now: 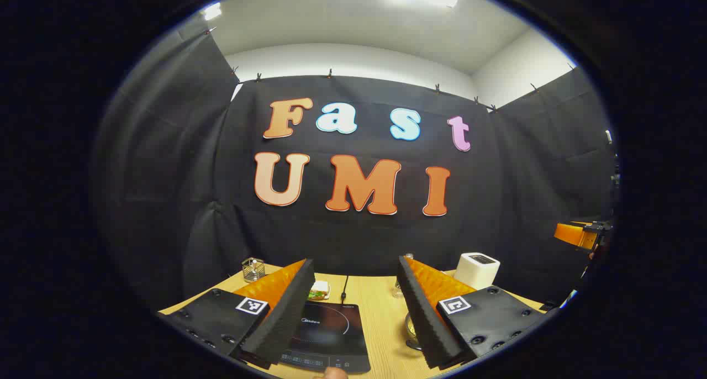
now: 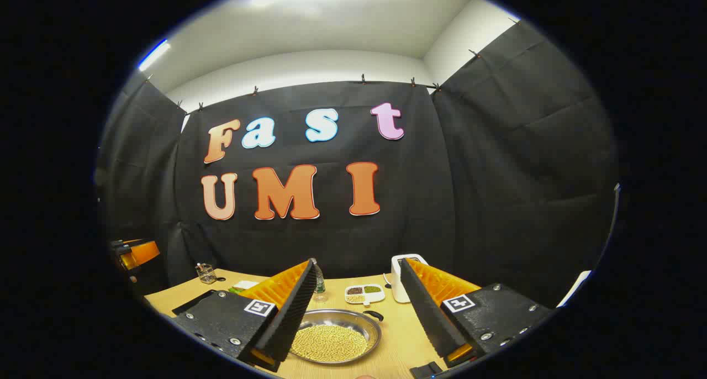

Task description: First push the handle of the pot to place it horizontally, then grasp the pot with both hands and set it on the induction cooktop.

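A shallow metal pot (image 2: 353, 319) filled with yellow beans sits on the wooden table (image 2: 395, 340), low between my right gripper's fingers. Its short black handle (image 2: 374, 314) sticks out at the far right rim. My right gripper (image 2: 359, 261) hangs open above the pot, touching nothing. The black induction cooktop (image 1: 328, 329) lies flat under my left gripper (image 1: 355, 261), which is open and holds nothing. A sliver of the pot (image 1: 410, 328) shows right of the cooktop, mostly hidden behind a finger (image 1: 422, 307). Each gripper also appears far off at the edge of the other's view.
At the back stand a white boxy appliance (image 2: 406, 277), a divided dish of beans (image 2: 364, 293), a bottle (image 2: 319, 285) and a small wire holder (image 1: 253, 268). A plate of food (image 1: 319, 291) and a cable (image 1: 344, 288) lie behind the cooktop. A fingertip (image 1: 334, 373) pokes in at the front.
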